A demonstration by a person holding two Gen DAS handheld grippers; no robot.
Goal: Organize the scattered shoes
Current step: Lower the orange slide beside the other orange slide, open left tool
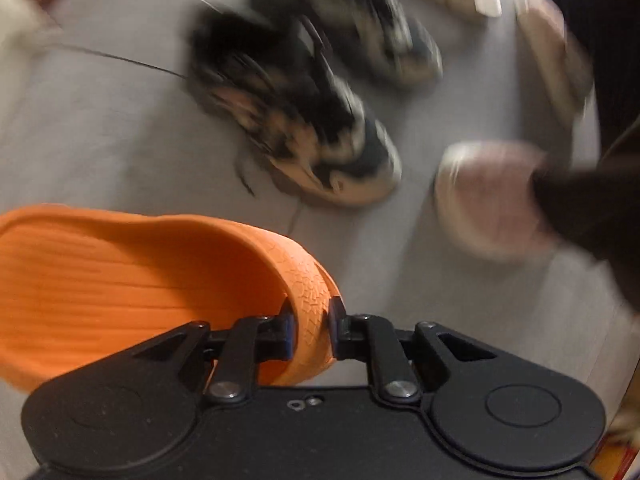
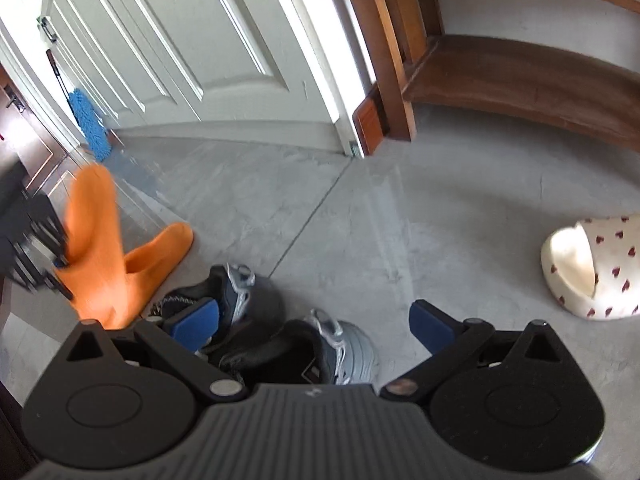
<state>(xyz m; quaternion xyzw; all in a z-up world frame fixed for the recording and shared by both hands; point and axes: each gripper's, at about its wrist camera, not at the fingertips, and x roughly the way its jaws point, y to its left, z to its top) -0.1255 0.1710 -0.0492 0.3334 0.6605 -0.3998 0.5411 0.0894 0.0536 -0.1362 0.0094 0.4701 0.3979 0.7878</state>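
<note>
My left gripper (image 1: pixel 312 330) is shut on the strap of an orange slipper (image 1: pixel 120 280) and holds it above the grey floor. In the right wrist view that slipper (image 2: pixel 94 240) hangs blurred at the left beside a second orange slipper (image 2: pixel 160 256) lying on the floor. My right gripper (image 2: pixel 316 326) is open and empty above a pair of dark grey sneakers (image 2: pixel 320 352). Blurred in the left wrist view are two black-and-beige sneakers (image 1: pixel 304 128), a pink slipper (image 1: pixel 492 200) and beige slippers (image 1: pixel 552 52).
A white slipper with red spots (image 2: pixel 592 268) lies on the floor at the right. A wooden shoe rack (image 2: pixel 500 76) stands at the back right beside a white door (image 2: pixel 200 40). A blue mop (image 2: pixel 88 120) leans at the left.
</note>
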